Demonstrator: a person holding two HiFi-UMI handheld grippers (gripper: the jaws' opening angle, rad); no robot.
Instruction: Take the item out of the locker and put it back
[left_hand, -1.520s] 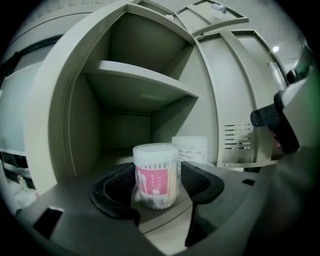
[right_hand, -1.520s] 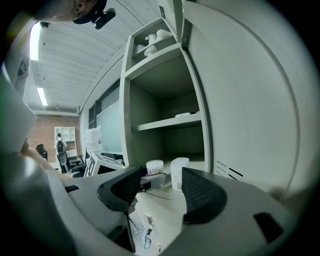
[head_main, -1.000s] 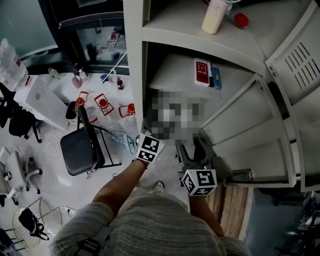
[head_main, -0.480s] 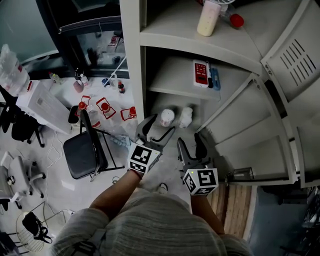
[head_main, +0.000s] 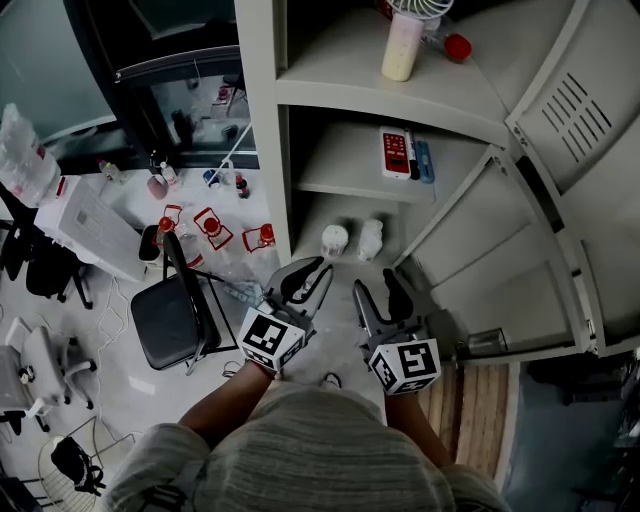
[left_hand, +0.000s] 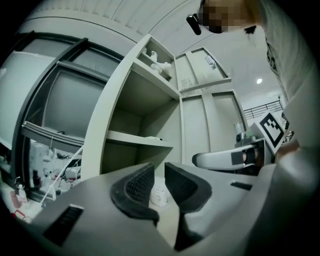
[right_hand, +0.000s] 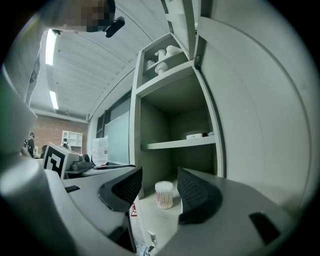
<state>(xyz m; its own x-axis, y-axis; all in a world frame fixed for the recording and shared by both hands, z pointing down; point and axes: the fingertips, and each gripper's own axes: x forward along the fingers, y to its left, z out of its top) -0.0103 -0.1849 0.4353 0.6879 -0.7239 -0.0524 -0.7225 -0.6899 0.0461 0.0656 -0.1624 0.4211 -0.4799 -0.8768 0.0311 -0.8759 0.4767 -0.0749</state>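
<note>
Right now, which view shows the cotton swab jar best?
The right gripper view: the cotton swab jar stands side-on, unobstructed, swabs visible. The head view shows two small white tops from above, indistinguishable. The left gripper view shows only part of a pale container.

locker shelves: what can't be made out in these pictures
- Red and white flat device, middle shelf: print too small in the head view; the shelf edge hides most of it in the right gripper view.
- Red-capped item, top shelf: too small to identify, head view.
- Two white round containers, bottom shelf: labels too small, head view.
</note>
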